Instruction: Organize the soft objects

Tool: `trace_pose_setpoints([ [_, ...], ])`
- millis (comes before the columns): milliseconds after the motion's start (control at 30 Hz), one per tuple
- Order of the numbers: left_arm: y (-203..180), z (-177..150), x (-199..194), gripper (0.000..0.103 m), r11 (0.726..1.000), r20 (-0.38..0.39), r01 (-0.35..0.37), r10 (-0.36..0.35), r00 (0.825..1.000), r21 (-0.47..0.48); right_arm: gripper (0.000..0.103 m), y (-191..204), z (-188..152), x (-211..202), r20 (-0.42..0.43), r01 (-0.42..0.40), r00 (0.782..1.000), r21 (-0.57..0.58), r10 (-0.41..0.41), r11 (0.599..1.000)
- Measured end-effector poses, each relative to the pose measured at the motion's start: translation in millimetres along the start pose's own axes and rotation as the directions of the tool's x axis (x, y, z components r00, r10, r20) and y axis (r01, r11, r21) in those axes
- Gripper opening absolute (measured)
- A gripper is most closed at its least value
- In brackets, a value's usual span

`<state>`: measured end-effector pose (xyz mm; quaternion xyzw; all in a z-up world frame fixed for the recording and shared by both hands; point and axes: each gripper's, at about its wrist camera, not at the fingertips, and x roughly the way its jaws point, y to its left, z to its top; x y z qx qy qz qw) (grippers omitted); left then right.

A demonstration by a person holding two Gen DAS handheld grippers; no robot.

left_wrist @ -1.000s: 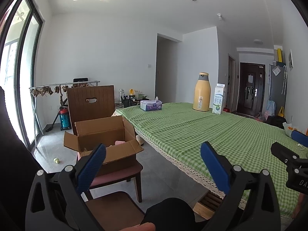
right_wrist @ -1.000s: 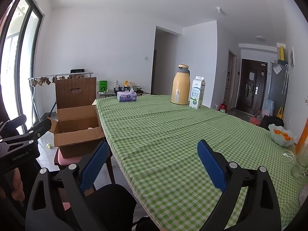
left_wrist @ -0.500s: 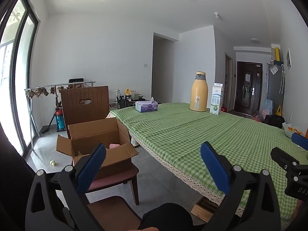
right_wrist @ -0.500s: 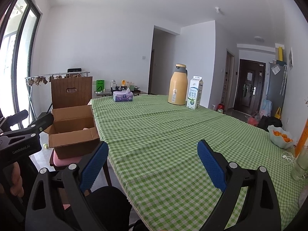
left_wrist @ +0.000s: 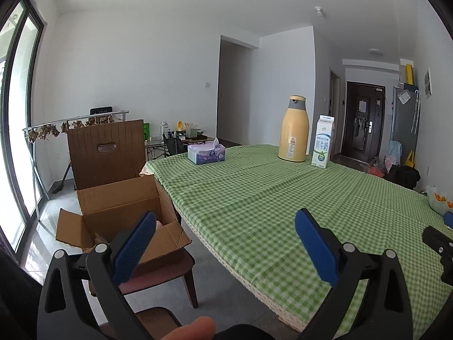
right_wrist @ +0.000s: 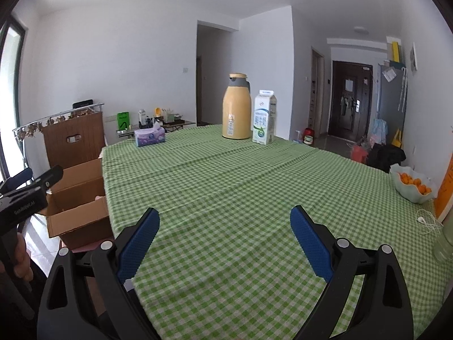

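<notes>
An open cardboard box (left_wrist: 119, 212) stands on a chair seat (left_wrist: 158, 269) beside the table's left edge; something pink lies inside it, mostly hidden. The same box (right_wrist: 79, 198) appears at the left of the right wrist view. My left gripper (left_wrist: 223, 226) is open and holds nothing, hovering near the table's front corner, just right of the box. My right gripper (right_wrist: 223, 223) is open and holds nothing, over the green checked tablecloth (right_wrist: 254, 187). No soft object lies on the cloth near either gripper.
At the table's far end stand a tissue box (left_wrist: 206, 154), a yellow thermos (left_wrist: 293, 129) and a milk carton (left_wrist: 322, 146). A bowl of oranges (right_wrist: 412, 187) and a white cable (right_wrist: 427, 221) lie at the right edge. A person's hand (right_wrist: 17, 257) holds the left gripper.
Both views have swung slightly right and nearer the table; the box now sits closer to the left gripper's left finger. Both grippers stayed open.
</notes>
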<state>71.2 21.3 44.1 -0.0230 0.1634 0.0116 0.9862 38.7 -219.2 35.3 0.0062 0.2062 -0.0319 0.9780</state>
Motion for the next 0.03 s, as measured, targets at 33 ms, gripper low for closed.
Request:
trace_pose_setpoints([
  [33,0.9,7.6,19.0,0.095,1.0,-0.012,-0.002,0.002,1.0,-0.005,0.09,-9.2,2.6,10.7,-0.021,0.03,0.999,0.016,-0.03,0.999],
])
